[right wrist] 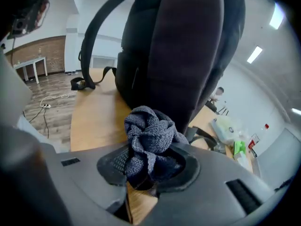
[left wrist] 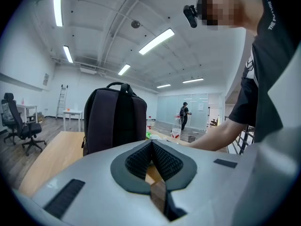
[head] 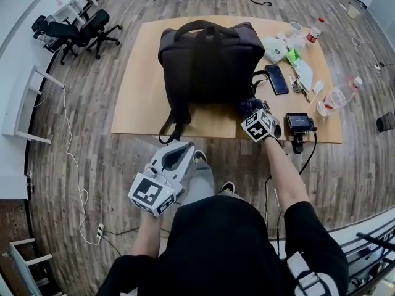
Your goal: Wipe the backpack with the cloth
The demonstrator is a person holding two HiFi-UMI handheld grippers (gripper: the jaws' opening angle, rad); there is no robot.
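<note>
Wooden table [head: 139, 103] bare left of backpack [head: 210, 60]; right gripper [right wrist: 146, 169] clamps cloth [right wrist: 151, 133].

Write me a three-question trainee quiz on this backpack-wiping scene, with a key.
1. True or false: the right gripper is clamped on the cloth.
2. The backpack on the table is: A upright; B lying flat; C upside down.
3. Fill in: the left gripper, its jaws together, holds ____.
Key: 1 true; 2 A; 3 nothing.
</note>
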